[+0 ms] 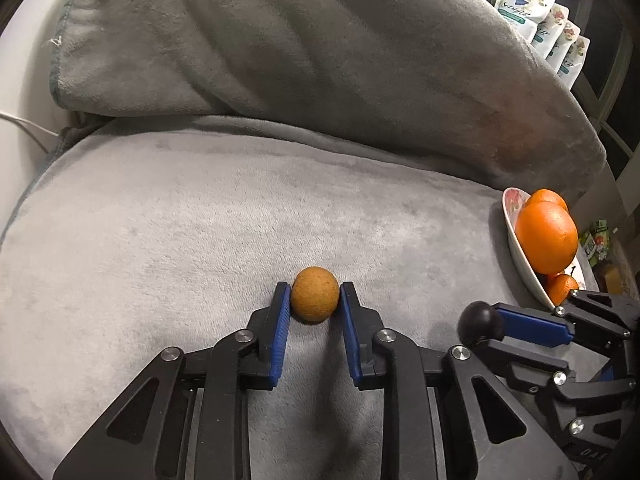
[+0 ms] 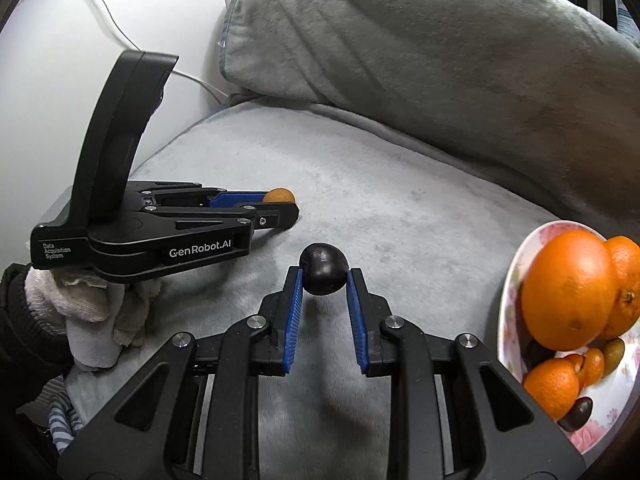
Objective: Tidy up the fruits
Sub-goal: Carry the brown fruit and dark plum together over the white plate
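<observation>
Pinching small tan fruit at its middle, your left gripper held; right gripper clamped dark plum. Both looked light, round, roll-prone.

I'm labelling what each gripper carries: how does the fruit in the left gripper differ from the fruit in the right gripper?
The brown fruit in the left gripper is tan with a rough, speckled skin; the dark fruit in the right gripper is near-black, smooth and glossy. The brown fruit looks round, the dark fruit slightly oval. Both are small, pinched between blue pads, and far smaller than the oranges in the floral bowl.
</observation>
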Demonstrator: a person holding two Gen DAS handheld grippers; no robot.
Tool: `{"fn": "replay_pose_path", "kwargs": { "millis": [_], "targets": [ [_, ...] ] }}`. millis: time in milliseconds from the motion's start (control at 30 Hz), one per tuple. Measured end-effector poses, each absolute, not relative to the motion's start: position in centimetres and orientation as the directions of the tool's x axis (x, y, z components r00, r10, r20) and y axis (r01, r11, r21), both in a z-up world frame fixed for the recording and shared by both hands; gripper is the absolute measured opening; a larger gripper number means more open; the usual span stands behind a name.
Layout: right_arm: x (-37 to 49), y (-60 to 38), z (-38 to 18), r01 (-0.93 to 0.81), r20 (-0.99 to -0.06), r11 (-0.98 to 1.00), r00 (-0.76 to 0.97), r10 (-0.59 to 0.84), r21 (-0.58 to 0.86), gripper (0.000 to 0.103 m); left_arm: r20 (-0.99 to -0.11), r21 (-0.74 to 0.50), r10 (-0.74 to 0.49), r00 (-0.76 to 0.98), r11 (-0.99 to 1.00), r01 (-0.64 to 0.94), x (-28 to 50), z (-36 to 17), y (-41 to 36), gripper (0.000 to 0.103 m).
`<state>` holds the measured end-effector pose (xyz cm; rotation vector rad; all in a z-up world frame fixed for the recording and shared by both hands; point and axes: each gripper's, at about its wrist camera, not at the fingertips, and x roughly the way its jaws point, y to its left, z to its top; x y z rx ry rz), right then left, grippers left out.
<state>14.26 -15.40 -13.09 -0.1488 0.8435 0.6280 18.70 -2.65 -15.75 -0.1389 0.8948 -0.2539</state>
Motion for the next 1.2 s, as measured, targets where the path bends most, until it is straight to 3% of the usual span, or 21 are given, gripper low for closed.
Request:
{"fn": "replay_pose_path", "kwargs": {
  "millis": [633, 1200],
  "targets": [
    [10.3, -21.6, -8.5, -0.505, -0.650, 0.853, 0.606, 0.459, 0.131, 0.024, -0.636, -0.236, -0.386, 0.668, 0.922, 0.308, 13.5, -10.0, -7.1, 0.023],
    [8.9, -31.0, -7.8, -0.320, -0.645, 0.940, 0.695, 0.317, 0.117, 0.024, -0.611, -0.238, -0.516, 0.600, 0.843, 0.483, 11.6, -8.4, -14.8, 0.023]
  ]
}}
